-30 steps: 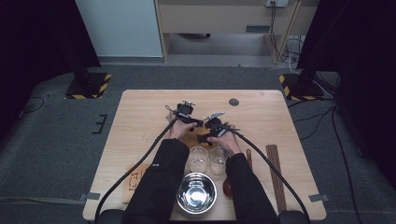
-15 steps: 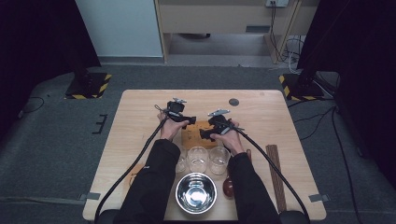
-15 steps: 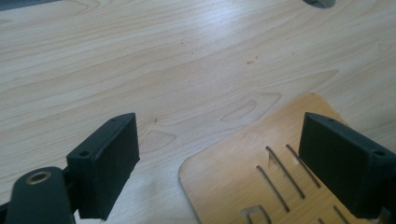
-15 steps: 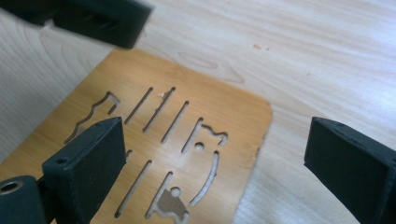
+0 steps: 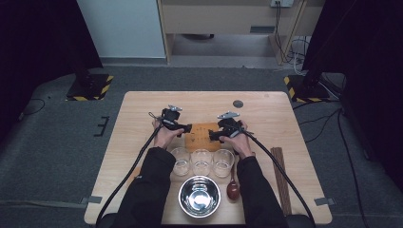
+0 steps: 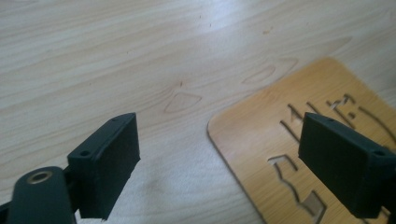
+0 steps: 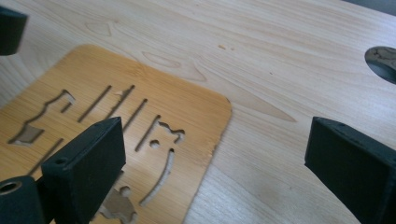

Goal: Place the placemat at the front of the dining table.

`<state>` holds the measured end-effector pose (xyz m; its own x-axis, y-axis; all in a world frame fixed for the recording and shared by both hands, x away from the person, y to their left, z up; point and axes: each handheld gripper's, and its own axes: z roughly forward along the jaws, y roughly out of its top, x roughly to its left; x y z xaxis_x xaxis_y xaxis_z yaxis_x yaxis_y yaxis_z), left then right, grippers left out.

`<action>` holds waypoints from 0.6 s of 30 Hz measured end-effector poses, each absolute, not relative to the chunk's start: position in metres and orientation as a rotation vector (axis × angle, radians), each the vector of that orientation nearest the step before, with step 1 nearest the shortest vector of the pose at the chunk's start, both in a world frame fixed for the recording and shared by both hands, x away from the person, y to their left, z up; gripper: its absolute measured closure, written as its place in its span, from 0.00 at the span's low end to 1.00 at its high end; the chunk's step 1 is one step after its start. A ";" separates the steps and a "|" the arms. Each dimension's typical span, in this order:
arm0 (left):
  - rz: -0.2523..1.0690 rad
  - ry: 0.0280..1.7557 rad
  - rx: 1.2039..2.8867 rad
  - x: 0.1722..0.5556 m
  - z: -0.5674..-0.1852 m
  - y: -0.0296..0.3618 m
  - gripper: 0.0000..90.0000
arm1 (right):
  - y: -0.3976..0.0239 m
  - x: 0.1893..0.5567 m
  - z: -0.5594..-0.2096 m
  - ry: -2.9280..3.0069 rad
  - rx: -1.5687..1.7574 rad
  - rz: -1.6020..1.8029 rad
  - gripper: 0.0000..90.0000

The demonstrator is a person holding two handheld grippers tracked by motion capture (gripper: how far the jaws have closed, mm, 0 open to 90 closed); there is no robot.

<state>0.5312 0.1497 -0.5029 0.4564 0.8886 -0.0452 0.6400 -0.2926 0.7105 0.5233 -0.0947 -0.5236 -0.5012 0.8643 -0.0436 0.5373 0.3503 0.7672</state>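
- Mat [image 5: 203, 135] lies flat mid-table, just beyond three glasses [image 5: 201, 161].
- Left gripper [image 5: 186, 128] released, empty, at mat's left edge; right gripper [image 5: 212, 136] released, empty, at its right edge.
- Judgement: straddle an edge squarely, keep jaws low; thin mat slips easily.

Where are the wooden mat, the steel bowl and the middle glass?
mat [image 5: 202, 137], high view, on its bare middle between the two tongs
bowl [image 5: 199, 196], high view, on its shiny inside
middle glass [image 5: 201, 161], high view, on its open mouth
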 end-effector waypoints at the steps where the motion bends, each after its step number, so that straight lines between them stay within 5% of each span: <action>1: 0.473 1.272 2.041 0.531 -0.505 0.150 0.13 | -0.095 0.524 -0.525 2.170 1.222 0.979 0.06; 18: 0.424 1.243 2.136 0.528 -0.531 0.144 0.08 | -0.103 0.527 -0.535 2.143 1.225 0.912 0.07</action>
<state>0.5277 0.1437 -0.5305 0.5044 0.8628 -0.0339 0.6625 -0.3616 0.6561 0.5272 -0.1032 -0.5347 -0.4668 0.8792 -0.0954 0.5409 0.3692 0.7557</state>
